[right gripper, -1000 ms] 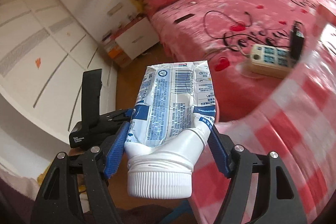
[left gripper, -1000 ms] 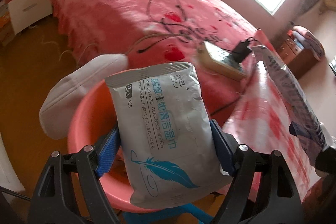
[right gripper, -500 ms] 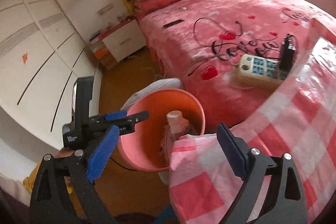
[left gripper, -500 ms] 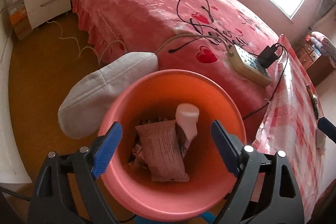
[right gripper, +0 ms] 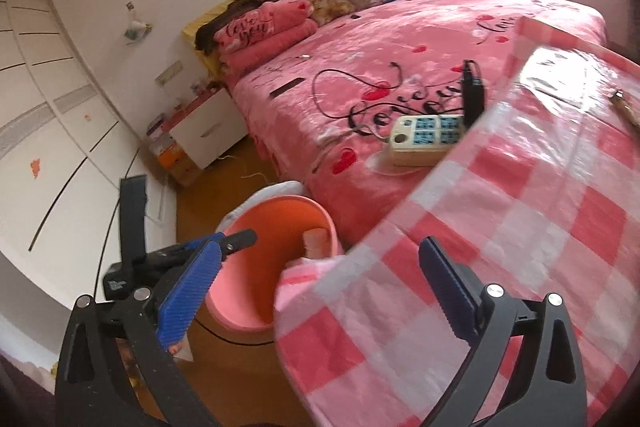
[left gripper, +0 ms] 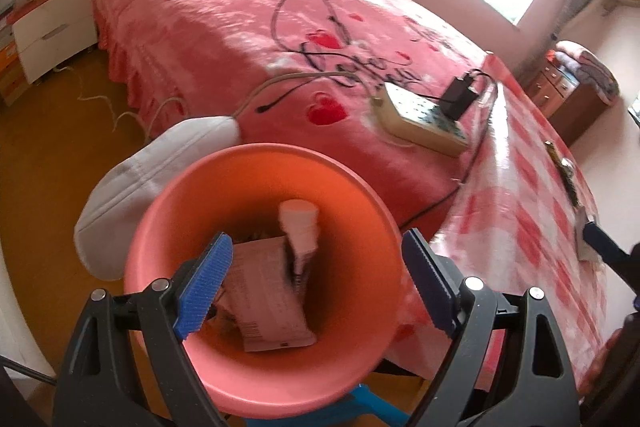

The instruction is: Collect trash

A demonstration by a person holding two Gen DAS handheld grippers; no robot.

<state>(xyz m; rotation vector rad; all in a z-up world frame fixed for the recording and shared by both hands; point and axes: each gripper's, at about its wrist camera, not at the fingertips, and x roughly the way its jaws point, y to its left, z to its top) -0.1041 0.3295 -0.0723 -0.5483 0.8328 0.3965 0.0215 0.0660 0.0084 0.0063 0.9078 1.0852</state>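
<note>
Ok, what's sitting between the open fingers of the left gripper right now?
In the left wrist view, the left gripper frames the pink trash bucket. Inside lie a wipes packet and a white-capped tube. Neither is gripped.

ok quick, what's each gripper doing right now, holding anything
Left gripper: open, holding nothing, above the pink bin.
Right gripper: open, holding nothing, at the checkered tablecloth edge.

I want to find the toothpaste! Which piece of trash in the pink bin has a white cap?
The tube standing at the back of the pink bin, cap up. The other piece, a flat wipes packet, has no cap.
</note>
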